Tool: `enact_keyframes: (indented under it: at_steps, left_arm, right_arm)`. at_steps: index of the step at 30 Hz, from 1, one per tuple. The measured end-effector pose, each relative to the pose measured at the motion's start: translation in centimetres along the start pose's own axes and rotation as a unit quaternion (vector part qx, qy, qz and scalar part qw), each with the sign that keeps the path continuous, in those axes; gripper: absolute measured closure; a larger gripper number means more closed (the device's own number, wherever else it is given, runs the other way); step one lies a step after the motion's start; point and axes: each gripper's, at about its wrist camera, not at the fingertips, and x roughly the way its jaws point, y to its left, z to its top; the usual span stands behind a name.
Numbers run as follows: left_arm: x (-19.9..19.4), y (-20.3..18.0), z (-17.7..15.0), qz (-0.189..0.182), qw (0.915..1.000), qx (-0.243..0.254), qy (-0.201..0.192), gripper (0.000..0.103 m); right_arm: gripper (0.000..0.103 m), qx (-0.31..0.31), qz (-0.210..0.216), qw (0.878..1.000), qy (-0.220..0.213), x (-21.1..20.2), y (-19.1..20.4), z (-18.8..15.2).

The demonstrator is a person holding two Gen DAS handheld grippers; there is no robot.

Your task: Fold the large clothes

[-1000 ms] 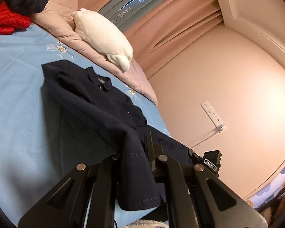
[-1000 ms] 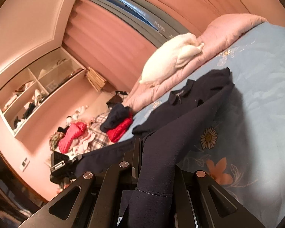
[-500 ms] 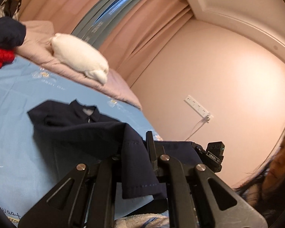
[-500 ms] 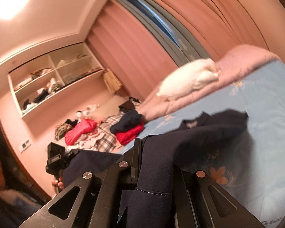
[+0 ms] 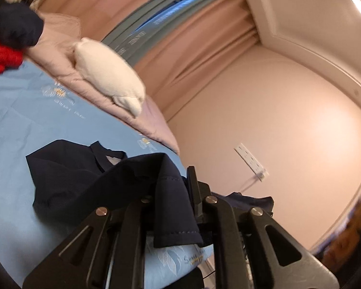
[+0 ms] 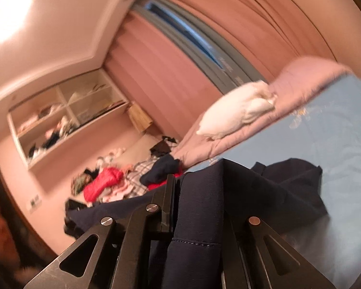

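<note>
On the blue bed sheet (image 5: 16, 110), the dark navy garment (image 5: 67, 183) lies collar end flat, its near hem lifted off the bed and carried toward the collar. Left gripper (image 5: 173, 192) clamps one hem corner; its jaws have just eased open a touch, cloth still between them. Right gripper (image 6: 195, 207) is pinched tight on the other corner. Versus a second ago: both hands are higher, the hem has travelled over the body, less flat cloth shows. Looks like the bottom-to-top fold is mid-swing, not yet laid down. White pillow (image 5: 108, 77) and pink quilt (image 5: 60, 55) sit beyond, clothes pile (image 6: 113, 183) off to the side.
</note>
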Motion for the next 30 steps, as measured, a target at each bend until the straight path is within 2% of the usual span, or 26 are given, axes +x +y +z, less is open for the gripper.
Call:
enact_keyframes:
  at_steps: [5,7,11,15,16,20,26,30]
  left_arm:
    - [4.6,4.2,2.8,0.043,0.9975,-0.053,0.015,0.091]
    - [6.5,6.7,4.1,0.068,0.9942,-0.081,0.017,0.091]
    - [9.4,11.3,5.5,0.092,0.9860,-0.135,0.031,0.091]
    - [12.7,14.9,5.8,0.128,0.9774,-0.159,0.056,0.091]
    - [13.3,15.8,5.8,0.139,0.9744,-0.167,0.058,0.091]
    - [15.5,19.6,5.5,0.162,0.9615,-0.209,0.074,0.091]
    - [18.6,24.7,4.3,0.226,0.9333,-0.257,0.108,0.088]
    - [19.6,27.5,4.0,0.234,0.9145,-0.310,0.113,0.086]
  right_arm:
    - [0.096,0.082,-0.021,0.996,0.015,4.4,-4.3,1.8]
    - [0.096,0.108,-0.041,0.993,0.022,7.1,-6.7,2.5]
    - [0.096,0.146,-0.068,0.986,0.030,9.8,-10.8,3.4]
    - [0.096,0.170,-0.110,0.978,0.058,12.9,-14.3,3.4]
    - [0.096,0.172,-0.127,0.975,0.067,13.8,-15.3,3.3]
    - [0.096,0.205,-0.153,0.962,0.098,16.3,-18.8,2.7]
    - [0.096,0.255,-0.189,0.938,0.138,18.6,-22.9,1.1]
    - [0.096,0.303,-0.189,0.922,0.148,18.7,-24.8,0.2]
